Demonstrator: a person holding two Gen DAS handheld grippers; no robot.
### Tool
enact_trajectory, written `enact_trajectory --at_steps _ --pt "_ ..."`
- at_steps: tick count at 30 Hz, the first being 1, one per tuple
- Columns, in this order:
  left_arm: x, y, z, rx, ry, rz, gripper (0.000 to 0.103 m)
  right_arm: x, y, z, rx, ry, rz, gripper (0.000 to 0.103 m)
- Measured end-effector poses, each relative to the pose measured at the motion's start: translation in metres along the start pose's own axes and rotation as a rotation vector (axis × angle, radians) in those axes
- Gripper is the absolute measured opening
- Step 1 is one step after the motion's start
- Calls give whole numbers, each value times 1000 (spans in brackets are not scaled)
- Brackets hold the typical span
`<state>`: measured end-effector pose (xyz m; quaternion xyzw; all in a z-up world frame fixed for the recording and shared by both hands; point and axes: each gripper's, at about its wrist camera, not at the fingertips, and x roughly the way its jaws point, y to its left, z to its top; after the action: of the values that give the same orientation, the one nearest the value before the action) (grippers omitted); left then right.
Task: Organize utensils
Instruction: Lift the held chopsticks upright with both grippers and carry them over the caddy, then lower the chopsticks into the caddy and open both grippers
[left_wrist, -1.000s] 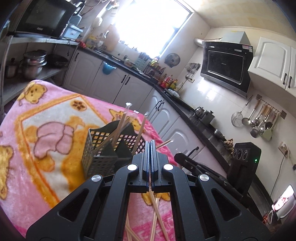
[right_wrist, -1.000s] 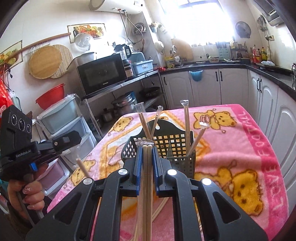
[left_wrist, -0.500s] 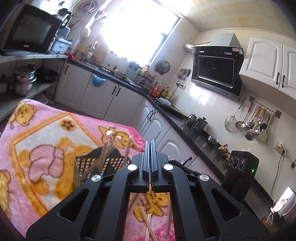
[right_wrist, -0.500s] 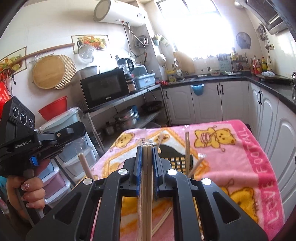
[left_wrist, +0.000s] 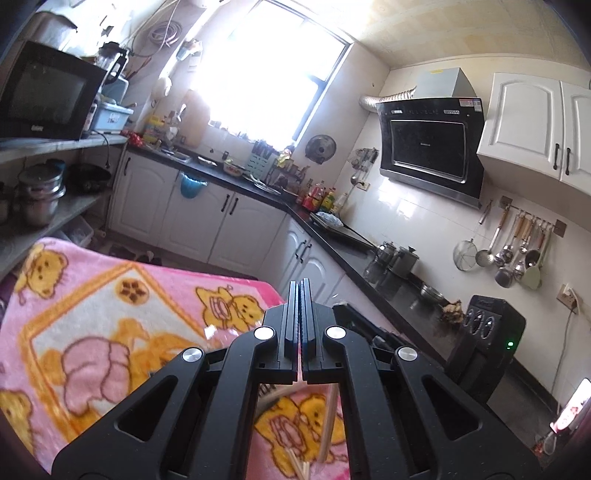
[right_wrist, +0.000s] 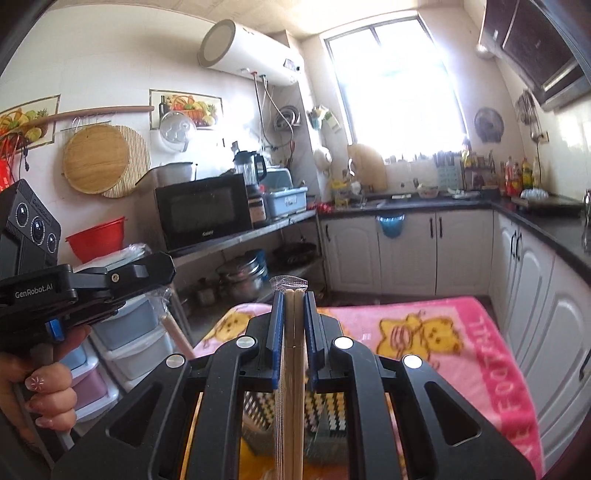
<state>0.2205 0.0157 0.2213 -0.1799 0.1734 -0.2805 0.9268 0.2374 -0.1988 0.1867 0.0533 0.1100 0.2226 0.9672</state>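
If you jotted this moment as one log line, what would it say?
right gripper: shut on plastic-wrapped wooden chopstick pair | left gripper: shut | black mesh utensil basket: on pink bear-print blanket

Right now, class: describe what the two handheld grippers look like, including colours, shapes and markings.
The right gripper is black angular plastic with blue pads and silver screws. The left gripper, seen from the side, is a black pistol-grip unit with white GenRobot.AI lettering, a blue tab and three round lenses.

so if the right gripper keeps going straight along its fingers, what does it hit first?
Probably nothing close: the right gripper, shut on wrapped chopsticks, points over the pink blanket toward open floor and the shelf with pots. Depth is unclear.
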Motion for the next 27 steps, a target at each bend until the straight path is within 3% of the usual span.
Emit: enact_trajectory --at_steps 15,27 --pt "22 19 27 -4 -23 44 0 44 -11 32 -27 -91 -43 11" --pt "43 54 6 -74 14 66 0 61 -19 21 -39 -214 -140 11"
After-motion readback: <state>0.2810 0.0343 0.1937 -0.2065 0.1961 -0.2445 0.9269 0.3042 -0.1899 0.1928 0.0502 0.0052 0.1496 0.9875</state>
